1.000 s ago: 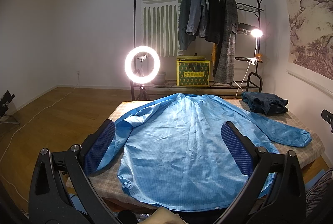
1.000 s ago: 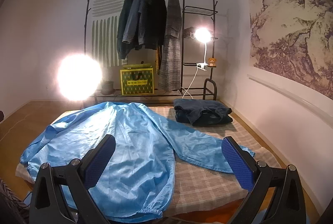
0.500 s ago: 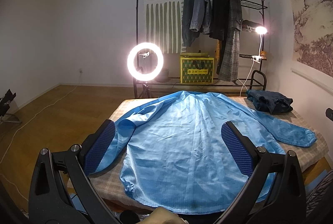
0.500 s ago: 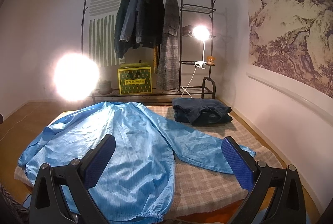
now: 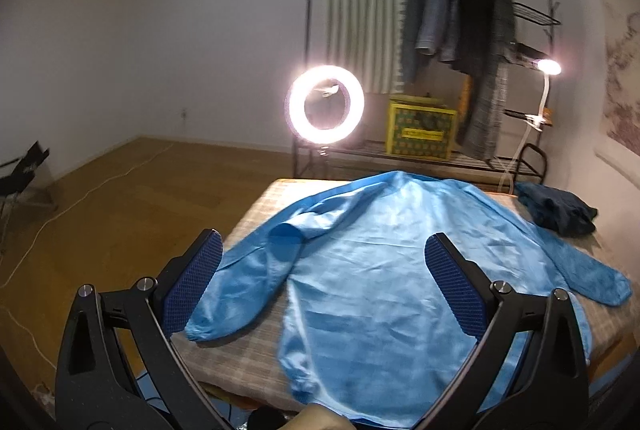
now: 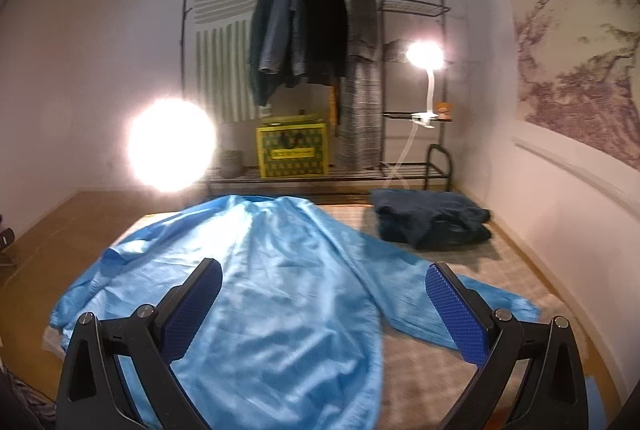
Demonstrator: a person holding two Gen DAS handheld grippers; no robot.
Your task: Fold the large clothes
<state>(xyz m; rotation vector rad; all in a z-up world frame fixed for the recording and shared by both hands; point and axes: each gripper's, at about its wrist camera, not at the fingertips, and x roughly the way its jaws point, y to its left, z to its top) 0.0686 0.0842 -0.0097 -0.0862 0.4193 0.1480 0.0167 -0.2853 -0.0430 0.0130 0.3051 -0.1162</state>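
**Blue coat laid flat on the surface; both hand-held grippers apart, no fold begun**

The blue coat (image 5: 384,270) lies back-up and spread across the surface (image 5: 256,206), collar toward 12 o'clock and hem hanging at the near edge. Its cloth is thin, smooth and faintly glossy, with shallow lengthwise creases and gathered cuffs. The left sleeve (image 5: 244,286) angles to 7 o'clock and is bent at the elbow; the right sleeve (image 6: 436,306) runs straight out to 4 o'clock. The surface carries a pale checked cover. The left hand-held gripper (image 5: 322,286) and the right hand-held gripper (image 6: 324,310) both hover above the hem with jaws wide apart, holding nothing; their pads (image 6: 456,314) are blue and finely knobbed. A folded dark garment (image 6: 428,216) sits at 1 o'clock, well apart from the coat body.

Judged stage: the garment is arranged, and the first fold is not yet made. The next move likely calls for pinching a sleeve near its cuff and carrying it across the back; slippery cloth may slide from a shallow grip.
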